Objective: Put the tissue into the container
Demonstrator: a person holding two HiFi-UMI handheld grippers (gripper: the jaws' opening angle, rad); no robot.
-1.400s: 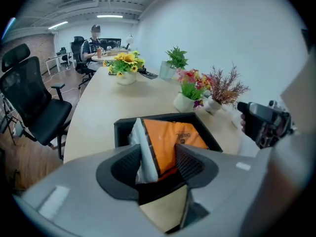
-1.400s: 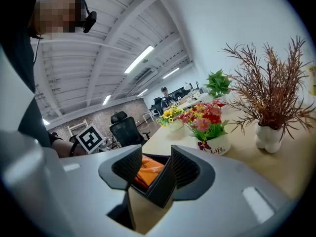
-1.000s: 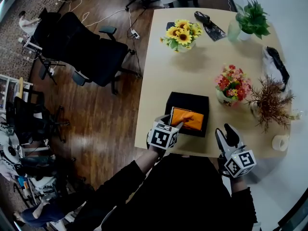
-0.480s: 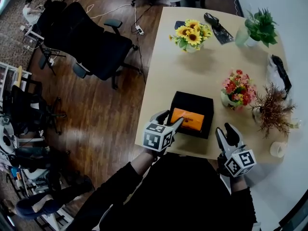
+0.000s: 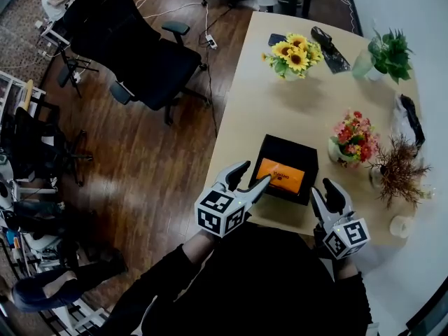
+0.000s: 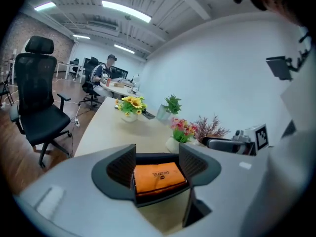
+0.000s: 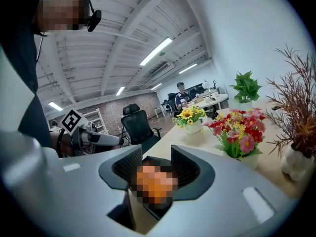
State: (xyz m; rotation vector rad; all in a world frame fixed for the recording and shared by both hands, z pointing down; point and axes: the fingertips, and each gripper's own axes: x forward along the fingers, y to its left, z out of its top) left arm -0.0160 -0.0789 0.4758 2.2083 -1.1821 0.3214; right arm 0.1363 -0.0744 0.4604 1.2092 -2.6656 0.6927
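already inside: the orange tissue pack, a soft flat rectangle, lies in the matte black container on the pale smooth table, long axis across the left gripper. that nearer gripper's jaws, just opened, hold nothing; the right gripper gapes empty beside the near corner.
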